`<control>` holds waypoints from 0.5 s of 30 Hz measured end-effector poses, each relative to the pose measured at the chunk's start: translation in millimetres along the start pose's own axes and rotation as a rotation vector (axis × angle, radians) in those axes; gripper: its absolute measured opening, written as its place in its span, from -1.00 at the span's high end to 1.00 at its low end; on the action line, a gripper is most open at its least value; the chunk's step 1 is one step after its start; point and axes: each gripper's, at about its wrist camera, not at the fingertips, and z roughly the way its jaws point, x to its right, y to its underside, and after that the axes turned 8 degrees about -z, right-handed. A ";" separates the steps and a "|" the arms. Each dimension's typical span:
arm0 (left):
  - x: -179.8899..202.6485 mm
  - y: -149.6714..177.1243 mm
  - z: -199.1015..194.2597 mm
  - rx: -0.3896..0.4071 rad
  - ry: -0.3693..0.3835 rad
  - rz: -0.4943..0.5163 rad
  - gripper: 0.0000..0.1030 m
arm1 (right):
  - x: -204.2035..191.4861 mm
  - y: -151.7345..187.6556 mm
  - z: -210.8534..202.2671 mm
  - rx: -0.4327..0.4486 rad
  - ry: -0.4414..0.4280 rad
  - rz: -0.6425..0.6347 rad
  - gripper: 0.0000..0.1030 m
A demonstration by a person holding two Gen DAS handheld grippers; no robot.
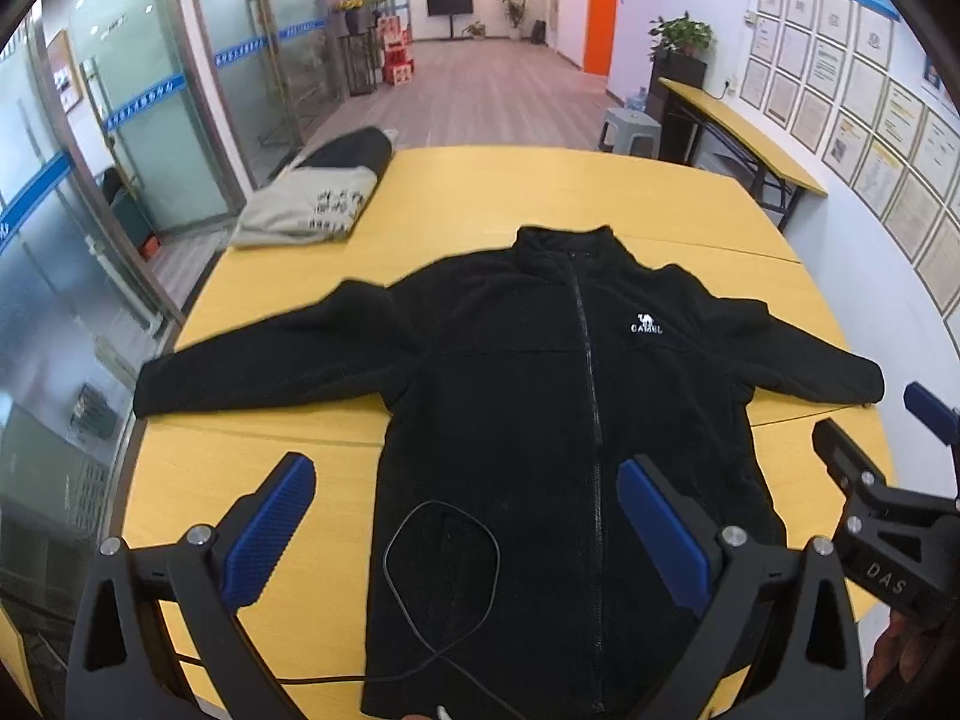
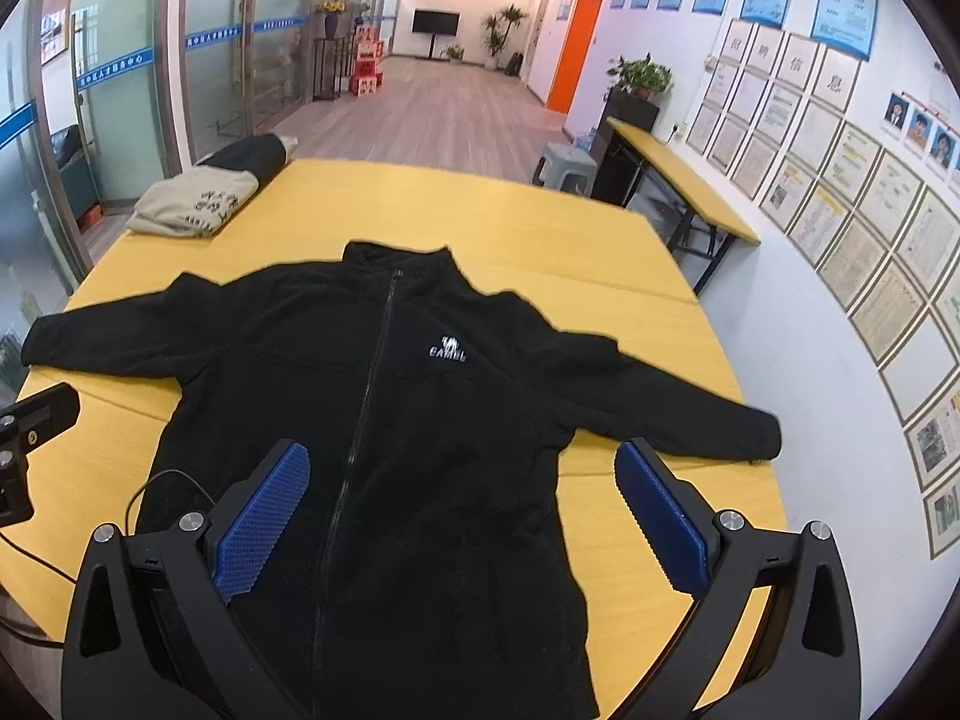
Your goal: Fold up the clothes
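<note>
Table: a yellow wooden top point(image 1: 480, 192), made of joined panels with visible seams, carrying everything.
Room: an office hall with glass partitions on the left, framed papers point(image 2: 864, 222) covering the right wall, a wood-look floor, a dark screen point(image 1: 449, 3) at the far end, an orange door and potted plants.
Far left corner: 1 folded beige garment point(image 1: 306, 204) with dark print, a black one just behind it.
Jacket: a black fleece point(image 1: 516, 396) lies flat in the middle of the table, front up, zipped, collar toward the far edge, both sleeves spread toward the side edges, white camel logo point(image 2: 447, 349) on the chest.
Cable: a thin black loop point(image 1: 441, 564) lies on the jacket's hem near the near edge.
Left gripper point(image 1: 462, 534): blue pads spread wide, holding nothing, above the hem.
Right gripper point(image 2: 462, 522): spread wide, holding nothing, above the jacket's right side.
</note>
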 end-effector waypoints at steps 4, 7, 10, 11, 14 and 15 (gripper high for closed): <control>1.8 4.9 9.1 -0.047 0.003 0.019 -1.00 | -2.1 5.7 13.2 -0.056 0.014 -0.028 -0.99; 3.2 4.7 5.7 -0.055 0.021 0.020 -0.99 | -0.5 8.1 14.2 -0.062 0.009 -0.021 -0.99; 6.7 5.5 5.4 -0.061 0.016 0.023 -1.00 | 1.2 10.4 15.1 -0.067 0.005 -0.014 -0.99; 8.4 6.3 5.2 -0.060 0.012 0.030 -1.00 | 1.8 11.2 15.4 -0.069 0.004 -0.011 -0.99; 14.5 11.5 7.3 -0.044 0.008 0.073 -0.99 | 2.5 16.1 15.7 -0.064 0.009 0.000 -0.99; 16.6 14.3 10.7 -0.044 0.008 0.095 -1.00 | 2.3 20.5 20.2 -0.073 0.007 0.007 -0.99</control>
